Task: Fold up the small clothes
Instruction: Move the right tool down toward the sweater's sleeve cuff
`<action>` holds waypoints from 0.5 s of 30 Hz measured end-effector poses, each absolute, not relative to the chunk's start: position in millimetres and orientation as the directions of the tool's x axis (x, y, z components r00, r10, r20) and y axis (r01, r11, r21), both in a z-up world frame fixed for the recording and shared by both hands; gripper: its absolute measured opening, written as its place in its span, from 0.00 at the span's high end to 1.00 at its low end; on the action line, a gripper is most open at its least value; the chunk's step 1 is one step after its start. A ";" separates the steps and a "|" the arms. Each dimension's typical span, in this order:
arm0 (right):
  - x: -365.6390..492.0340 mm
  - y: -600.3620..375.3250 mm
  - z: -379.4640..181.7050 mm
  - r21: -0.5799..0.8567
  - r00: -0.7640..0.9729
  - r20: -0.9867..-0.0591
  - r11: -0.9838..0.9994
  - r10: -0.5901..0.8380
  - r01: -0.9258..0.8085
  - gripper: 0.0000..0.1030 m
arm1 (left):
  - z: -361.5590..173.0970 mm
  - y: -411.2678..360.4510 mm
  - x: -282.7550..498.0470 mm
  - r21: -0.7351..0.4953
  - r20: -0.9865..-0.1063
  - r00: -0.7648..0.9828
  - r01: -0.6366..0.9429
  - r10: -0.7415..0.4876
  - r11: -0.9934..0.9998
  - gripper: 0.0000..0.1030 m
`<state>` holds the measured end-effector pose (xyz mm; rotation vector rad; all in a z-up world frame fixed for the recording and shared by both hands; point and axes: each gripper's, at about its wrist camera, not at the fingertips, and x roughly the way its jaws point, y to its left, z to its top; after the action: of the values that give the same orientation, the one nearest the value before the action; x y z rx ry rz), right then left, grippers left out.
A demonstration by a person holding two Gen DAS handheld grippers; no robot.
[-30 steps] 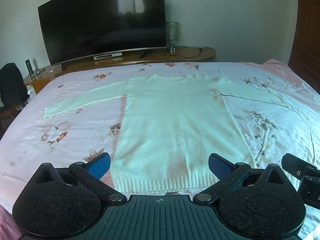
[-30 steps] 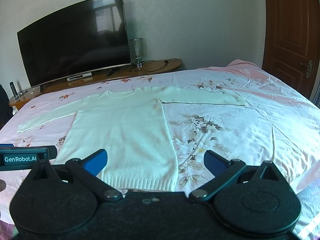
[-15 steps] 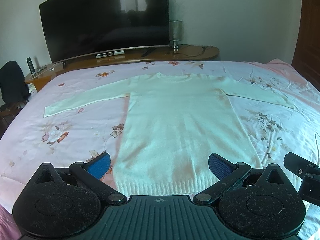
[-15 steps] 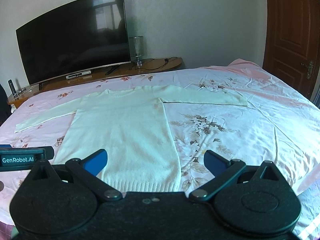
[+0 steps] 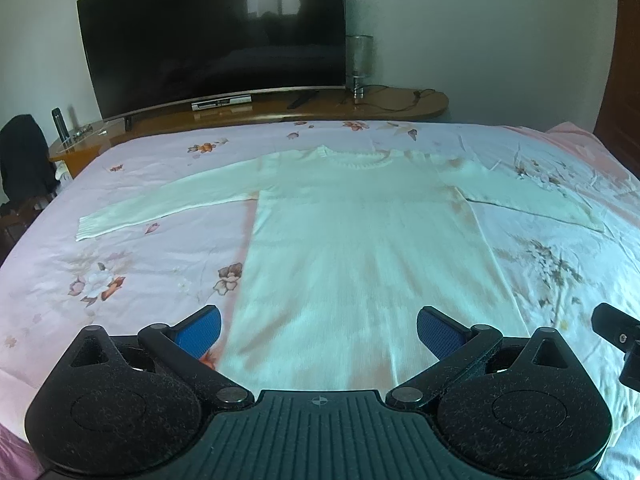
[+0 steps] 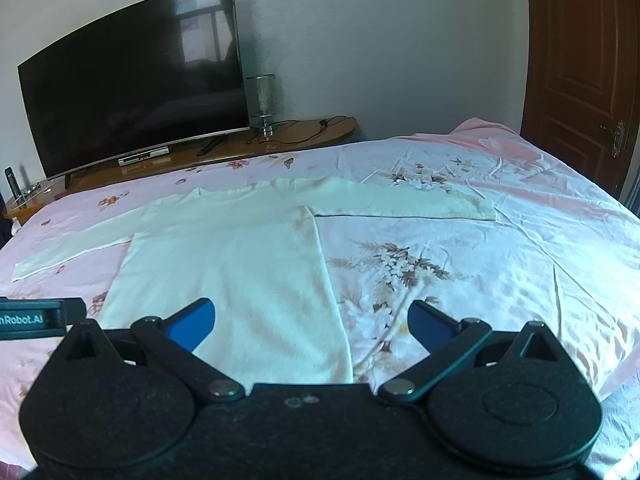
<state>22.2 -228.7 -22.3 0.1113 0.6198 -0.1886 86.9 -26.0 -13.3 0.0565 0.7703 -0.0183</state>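
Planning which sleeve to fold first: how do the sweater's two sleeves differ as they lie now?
The left sleeve slants back toward the hem; the right sleeve runs nearly straight out. The left sleeve's cuff lies on pink sheet, the right sleeve's on paler sheet. Both lie flat, unfolded, spread away from the body.

Both grippers are moving closer over the white sweater (image 5: 360, 248). Its bottom edge is slipping out of sight under the left gripper (image 5: 319, 330) and the right gripper (image 6: 311, 322).

"nrobot.ai" (start cut off by the frame edge) on the left tool (image 6: 32, 319), white on black
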 end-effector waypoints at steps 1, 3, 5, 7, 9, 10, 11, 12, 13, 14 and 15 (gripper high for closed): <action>25.8 -230.7 -23.2 0.044 0.799 -0.585 0.977 -0.144 0.208 0.00 | -14.6 -27.1 92.2 0.045 -0.697 0.717 0.036 0.005 0.998 0.00; 34.2 -235.5 -25.3 0.046 0.803 -0.578 0.976 -0.147 0.212 0.00 | -17.8 -29.9 104.7 0.048 -0.698 0.716 0.034 0.009 0.998 0.00; 44.4 -240.4 -27.7 0.055 0.801 -0.581 0.975 -0.144 0.216 0.00 | -21.2 -33.9 117.1 0.053 -0.699 0.715 0.031 0.015 0.998 0.00; 55.5 -245.4 -30.4 0.061 0.796 -0.588 0.973 -0.144 0.221 0.00 | -24.3 -36.7 129.7 0.053 -0.702 0.712 0.028 0.017 0.998 0.00; 66.6 -250.6 -33.1 0.064 0.795 -0.589 0.972 -0.144 0.224 0.00 | -27.3 -40.7 144.1 0.051 -0.706 0.708 0.025 0.019 0.998 0.00; 72.0 -252.7 -34.6 0.064 0.793 -0.591 0.972 -0.147 0.228 0.00 | -29.0 -42.9 152.3 0.048 -0.708 0.706 0.026 0.015 0.999 0.00; 78.5 -255.3 -35.9 0.062 0.792 -0.592 0.971 -0.150 0.231 0.00 | -30.4 -43.9 158.9 0.045 -0.708 0.706 0.027 0.013 0.999 0.00; 84.0 -257.1 -37.2 0.060 0.791 -0.591 0.970 -0.155 0.235 0.00 | -31.6 -46.2 166.0 0.047 -0.709 0.705 0.025 0.015 0.999 0.00; 90.3 -260.5 -38.8 0.057 0.789 -0.592 0.969 -0.161 0.240 0.00 | -33.4 -49.1 174.6 0.050 -0.708 0.706 0.024 0.019 0.998 0.00; 97.6 -263.6 -40.3 0.053 0.787 -0.595 0.968 -0.166 0.245 0.00 | -34.8 -51.5 182.0 0.053 -0.708 0.706 0.023 0.021 0.998 0.00; 105.4 -267.0 -42.1 0.048 0.783 -0.597 0.967 -0.173 0.250 0.00 | -36.8 -53.9 190.0 0.053 -0.708 0.706 0.021 0.023 0.998 0.00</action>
<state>105.4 -267.0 -42.1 0.1269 0.6310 -0.2292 190.0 -53.9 -36.8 0.0583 0.7870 0.0011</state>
